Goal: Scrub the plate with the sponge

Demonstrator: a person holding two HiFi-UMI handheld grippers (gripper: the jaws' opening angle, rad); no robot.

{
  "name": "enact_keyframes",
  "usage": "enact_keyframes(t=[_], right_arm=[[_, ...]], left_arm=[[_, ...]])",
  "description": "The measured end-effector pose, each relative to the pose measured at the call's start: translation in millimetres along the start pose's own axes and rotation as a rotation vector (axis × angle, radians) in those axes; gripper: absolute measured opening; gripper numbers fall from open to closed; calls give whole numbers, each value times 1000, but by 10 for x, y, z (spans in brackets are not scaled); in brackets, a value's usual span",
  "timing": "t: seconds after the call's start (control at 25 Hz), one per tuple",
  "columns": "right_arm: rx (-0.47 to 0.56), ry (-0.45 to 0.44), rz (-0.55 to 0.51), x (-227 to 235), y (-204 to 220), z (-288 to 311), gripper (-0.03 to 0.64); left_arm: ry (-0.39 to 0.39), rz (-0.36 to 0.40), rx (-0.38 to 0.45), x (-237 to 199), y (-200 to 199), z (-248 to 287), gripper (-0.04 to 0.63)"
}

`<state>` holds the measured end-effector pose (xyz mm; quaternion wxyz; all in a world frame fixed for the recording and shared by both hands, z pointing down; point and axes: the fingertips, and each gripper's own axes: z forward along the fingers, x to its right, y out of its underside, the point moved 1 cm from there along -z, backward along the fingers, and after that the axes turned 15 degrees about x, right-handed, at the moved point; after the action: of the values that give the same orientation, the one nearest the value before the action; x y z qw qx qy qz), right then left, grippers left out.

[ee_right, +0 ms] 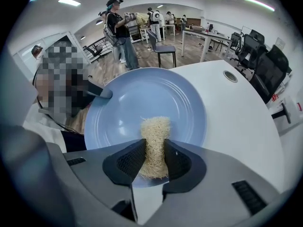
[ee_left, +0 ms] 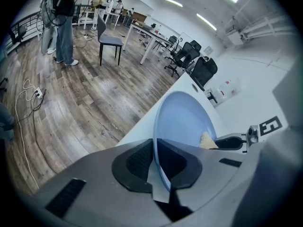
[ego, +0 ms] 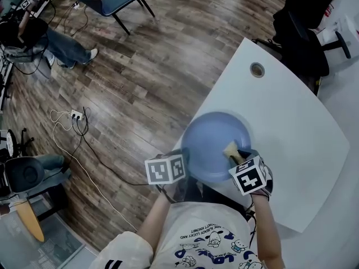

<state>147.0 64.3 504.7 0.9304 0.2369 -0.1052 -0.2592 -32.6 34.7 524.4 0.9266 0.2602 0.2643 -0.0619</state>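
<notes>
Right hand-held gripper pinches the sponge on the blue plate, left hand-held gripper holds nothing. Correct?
No. The left hand-held gripper is shut on the rim of the blue plate, as the left gripper view shows. The right hand-held gripper does pinch the sponge on that plate.

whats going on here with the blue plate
A person works two handheld grippers at a white table. The left gripper is clamped on the plate at its rim, steadying it. The right gripper grips a sponge whose tip lies on the plate's inner face, so it looks mid-scrub.
</notes>
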Motion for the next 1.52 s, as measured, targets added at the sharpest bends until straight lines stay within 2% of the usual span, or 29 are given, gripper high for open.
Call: enact_keyframes(t=[0.68, 1.52], right_arm=[[23, 65, 24, 419, -272, 109, 120], [49, 82, 66, 477, -560, 301, 120]], left_arm=[[1, 4, -13, 22, -6, 16, 28], [3, 9, -24, 12, -3, 14, 28]])
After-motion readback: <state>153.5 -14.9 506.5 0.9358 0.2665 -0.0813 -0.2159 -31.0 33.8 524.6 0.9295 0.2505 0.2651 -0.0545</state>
